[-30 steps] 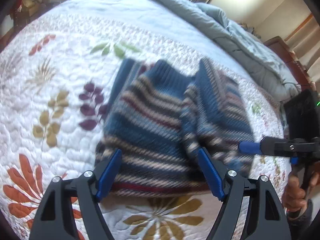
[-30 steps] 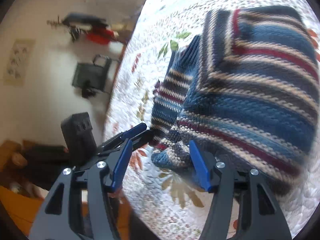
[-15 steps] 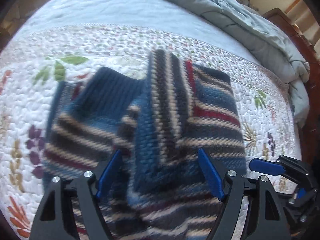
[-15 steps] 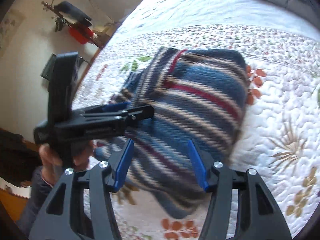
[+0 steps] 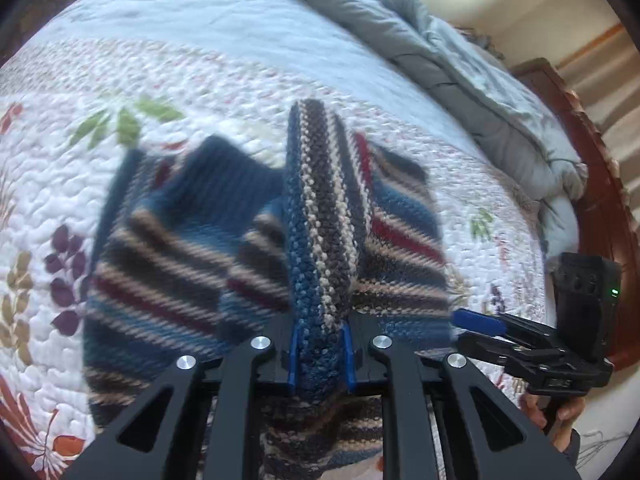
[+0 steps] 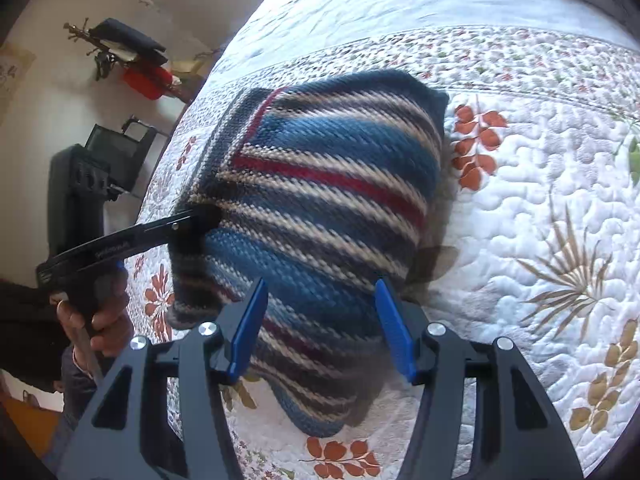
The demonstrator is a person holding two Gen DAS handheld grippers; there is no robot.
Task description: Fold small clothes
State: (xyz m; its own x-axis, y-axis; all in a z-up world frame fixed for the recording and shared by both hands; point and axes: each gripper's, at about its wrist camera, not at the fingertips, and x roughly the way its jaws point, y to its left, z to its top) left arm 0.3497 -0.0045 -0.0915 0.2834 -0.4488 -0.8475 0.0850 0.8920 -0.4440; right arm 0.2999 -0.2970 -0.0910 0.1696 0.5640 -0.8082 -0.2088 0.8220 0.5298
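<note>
Left claw pinching the striped sweater on the bed

The left gripper (image 5: 320,354) has just squeezed down on a raised fold of the sweater (image 5: 248,248), which lies bunched on the flowery quilt (image 5: 52,184). The right gripper (image 6: 320,328) hangs over it, jaws apart, gripping nothing.

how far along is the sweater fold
Done: the sweater lies partly folded on the quilt. In hand: the left gripper has just closed on a raised fold of knit; the right gripper is open over it. Left: laying that fold flat.
</note>
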